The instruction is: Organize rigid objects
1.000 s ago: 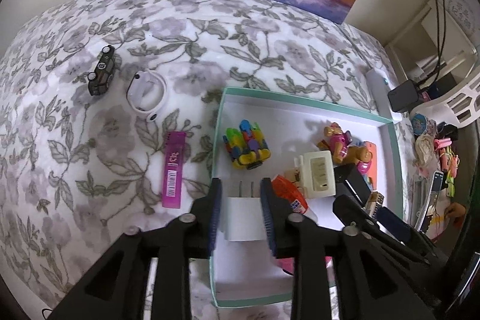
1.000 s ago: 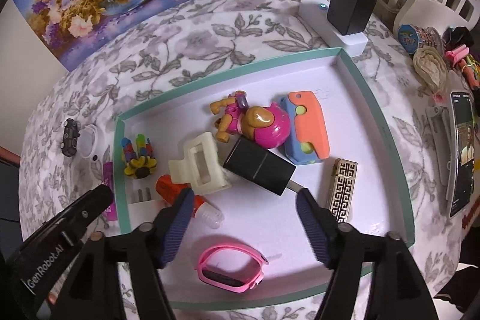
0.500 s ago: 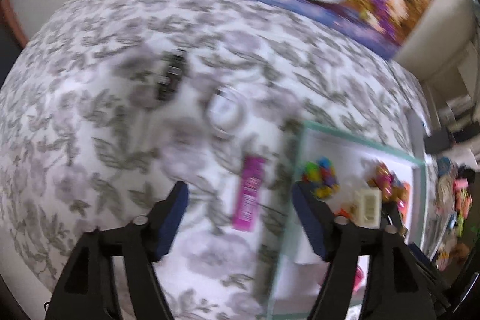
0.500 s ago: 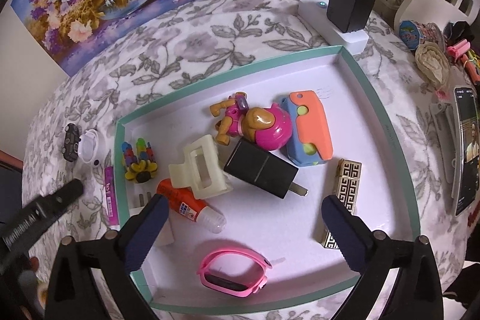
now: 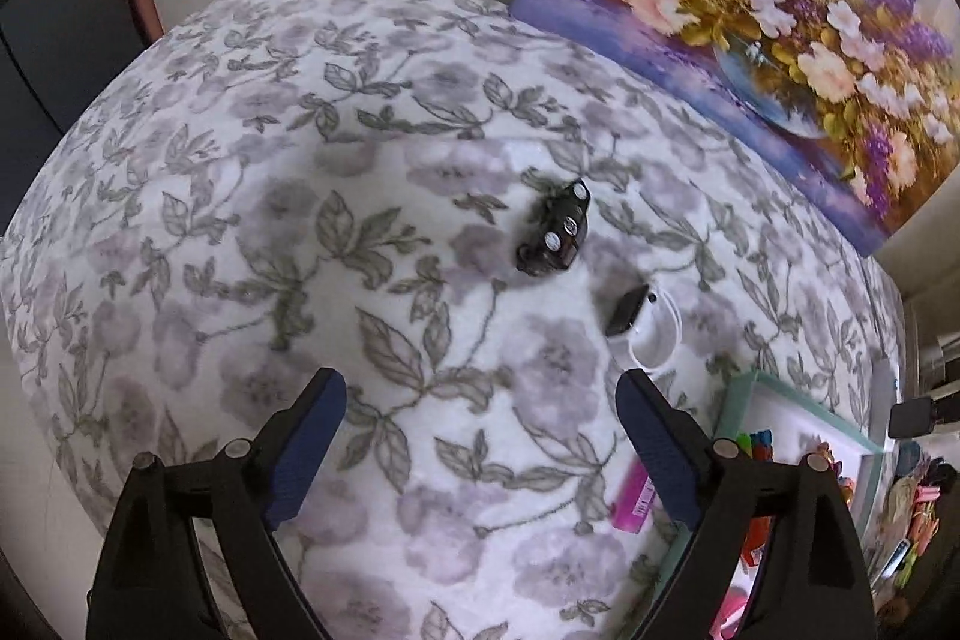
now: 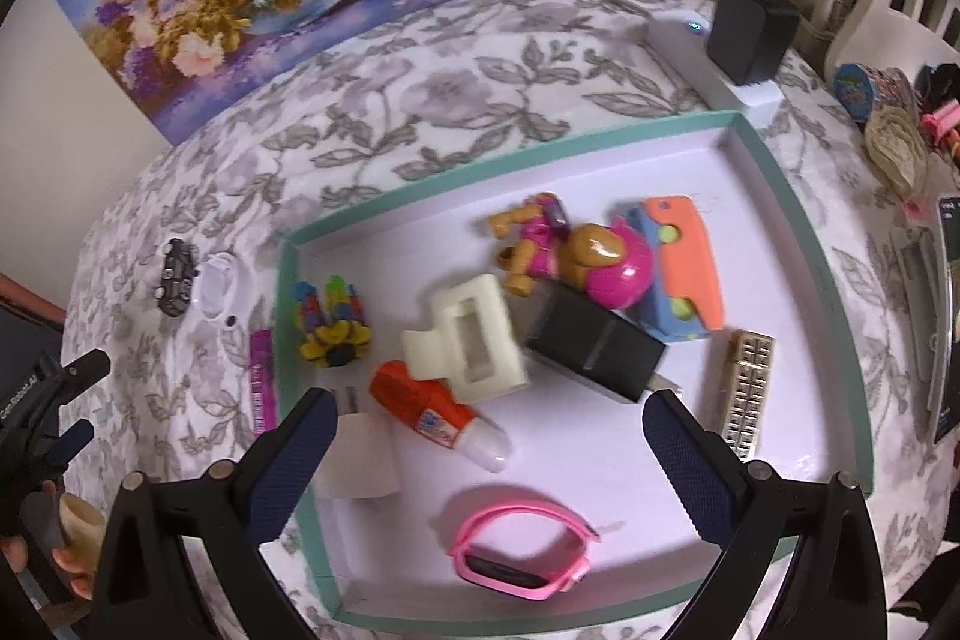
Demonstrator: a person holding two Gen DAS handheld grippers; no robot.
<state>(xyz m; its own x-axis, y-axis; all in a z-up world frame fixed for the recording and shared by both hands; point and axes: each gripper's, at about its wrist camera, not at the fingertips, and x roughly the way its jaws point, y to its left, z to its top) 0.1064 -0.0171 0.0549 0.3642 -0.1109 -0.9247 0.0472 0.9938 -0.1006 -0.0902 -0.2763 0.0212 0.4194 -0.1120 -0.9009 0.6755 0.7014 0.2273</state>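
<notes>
The left gripper (image 5: pixel 480 436), jaws opening and empty, hangs over the floral cloth (image 5: pixel 240 232), with the black toy car (image 5: pixel 555 235) at its one o'clock. The right gripper (image 6: pixel 483 451) gapes wide and empty above the teal-rimmed tray (image 6: pixel 780 196); a pink watch (image 6: pixel 522 550) lies at six o'clock.

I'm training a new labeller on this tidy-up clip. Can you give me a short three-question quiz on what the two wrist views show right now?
1. True or false: the pink watch lies inside the tray.
2. Which lies outside the tray, on the flowered cloth? A) the glue bottle B) the toy car C) the black charger
3. Fill in: nothing sits between the pads of the left gripper or the right gripper; both are ____.

Key: 1 true; 2 B; 3 open (the left gripper's jaws are opening wider).
</notes>
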